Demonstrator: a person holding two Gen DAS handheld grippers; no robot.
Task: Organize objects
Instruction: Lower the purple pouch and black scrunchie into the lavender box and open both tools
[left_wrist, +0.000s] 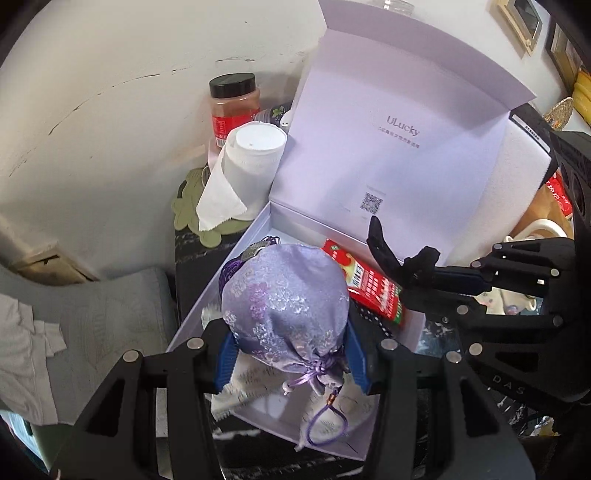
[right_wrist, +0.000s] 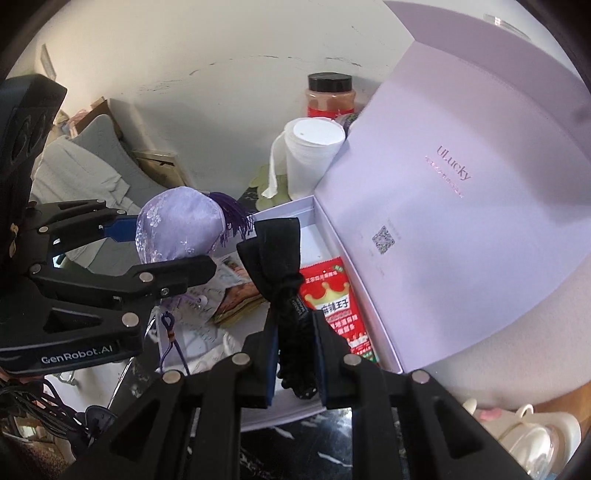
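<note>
So, left wrist view first: the left gripper (left_wrist: 291, 363) has its fingers closed partway around a lavender brocade pouch (left_wrist: 286, 302), blue pads pressing both sides near the drawstring knot. The pouch hangs over the open lilac box (left_wrist: 207, 306), with its purple cord loop (left_wrist: 323, 421) dangling down toward the box floor. Inside the box there's a red snack packet (left_wrist: 369, 284) lying against the far wall, plus some pale papers under the pouch. The lid (left_wrist: 399, 147) stands up behind, "ULucky" printed on it with a QR code lower down. Left of the box: a paper roll (left_wrist: 251, 166) with a loose sheet hanging, sitting on a green mat (left_wrist: 184, 210), and a black-capped spice jar (left_wrist: 234, 107) behind it. The right gripper (left_wrist: 417, 269) comes in from the right, over the box's right side, pinching something black.

Right wrist view: the right gripper (right_wrist: 295, 354) is nearly shut on a black fabric bow (right_wrist: 277, 251), clamping its lower part while the wide end sticks up above the box. The packet (right_wrist: 336, 306) is right behind it, against the lid (right_wrist: 461, 221). The left gripper (right_wrist: 173, 251) is off to the left with the pouch (right_wrist: 177, 225) between its fingers, purple tassel (right_wrist: 236, 218) poking out beside the bow. The roll (right_wrist: 312, 155) and jar (right_wrist: 330, 96) sit by the wall.
</note>
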